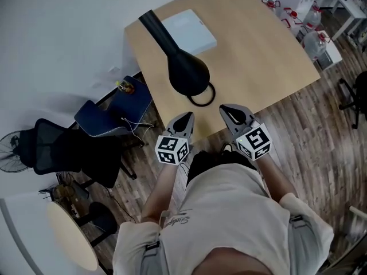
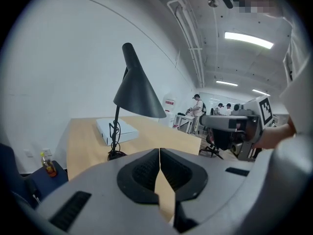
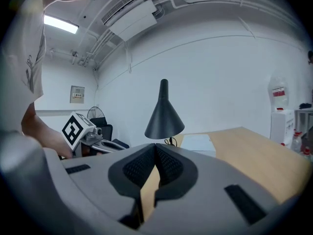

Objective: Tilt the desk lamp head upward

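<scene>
Currently left gripper (image 1: 184,118) and right gripper (image 1: 231,112) both closed, empty, side by side at table (image 1: 258,50) edge; black desk lamp head (image 1: 186,72) near, untouched.

Bright, even indoor light comes from ceiling strip lights (image 2: 247,39); both gripper views bend strongly, with dark vignetted corners.

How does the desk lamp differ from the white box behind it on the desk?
The desk lamp is black; the white box is pale. The desk lamp stands tall on a thin stem; the white box lies flat. Both rest on the wooden desk, untouched.
</scene>
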`<state>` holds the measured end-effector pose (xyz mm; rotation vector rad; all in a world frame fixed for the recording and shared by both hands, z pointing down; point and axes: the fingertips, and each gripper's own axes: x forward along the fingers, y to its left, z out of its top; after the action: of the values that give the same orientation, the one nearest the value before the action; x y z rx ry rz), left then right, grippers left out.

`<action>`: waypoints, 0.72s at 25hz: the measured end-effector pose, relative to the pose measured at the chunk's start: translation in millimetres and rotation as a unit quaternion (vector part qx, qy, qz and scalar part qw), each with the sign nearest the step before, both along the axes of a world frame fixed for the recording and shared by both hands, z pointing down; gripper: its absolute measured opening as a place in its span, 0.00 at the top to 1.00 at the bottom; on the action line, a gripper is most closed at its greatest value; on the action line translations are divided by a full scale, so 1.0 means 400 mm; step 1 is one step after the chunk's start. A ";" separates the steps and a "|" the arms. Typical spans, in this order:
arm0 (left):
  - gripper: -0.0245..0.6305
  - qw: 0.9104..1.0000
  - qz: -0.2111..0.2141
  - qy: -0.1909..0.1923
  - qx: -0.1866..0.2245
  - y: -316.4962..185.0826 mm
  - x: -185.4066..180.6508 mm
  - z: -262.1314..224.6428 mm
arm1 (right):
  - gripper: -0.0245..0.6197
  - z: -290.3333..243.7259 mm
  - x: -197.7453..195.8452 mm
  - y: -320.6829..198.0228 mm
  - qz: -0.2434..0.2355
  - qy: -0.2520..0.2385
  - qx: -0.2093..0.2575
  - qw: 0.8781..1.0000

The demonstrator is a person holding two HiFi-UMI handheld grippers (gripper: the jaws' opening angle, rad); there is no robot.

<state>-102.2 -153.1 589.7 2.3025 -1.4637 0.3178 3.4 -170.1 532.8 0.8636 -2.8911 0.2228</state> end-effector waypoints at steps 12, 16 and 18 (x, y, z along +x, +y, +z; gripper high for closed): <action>0.94 0.998 0.006 -0.030 -0.054 -0.099 -0.048 0.203 | 0.97 0.016 -0.046 -0.044 -0.006 0.003 -0.039 0.999; 0.94 0.996 0.012 -0.036 -0.081 -0.139 -0.073 0.279 | 0.97 0.025 -0.071 -0.062 0.000 0.009 -0.045 0.999; 0.94 0.995 0.015 -0.037 -0.094 -0.150 -0.084 0.308 | 0.97 0.027 -0.086 -0.067 0.004 0.010 -0.048 0.999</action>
<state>-135.7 -213.2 712.8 2.1843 -1.3712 0.5324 -31.1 -196.7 543.5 0.8551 -2.8324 0.3485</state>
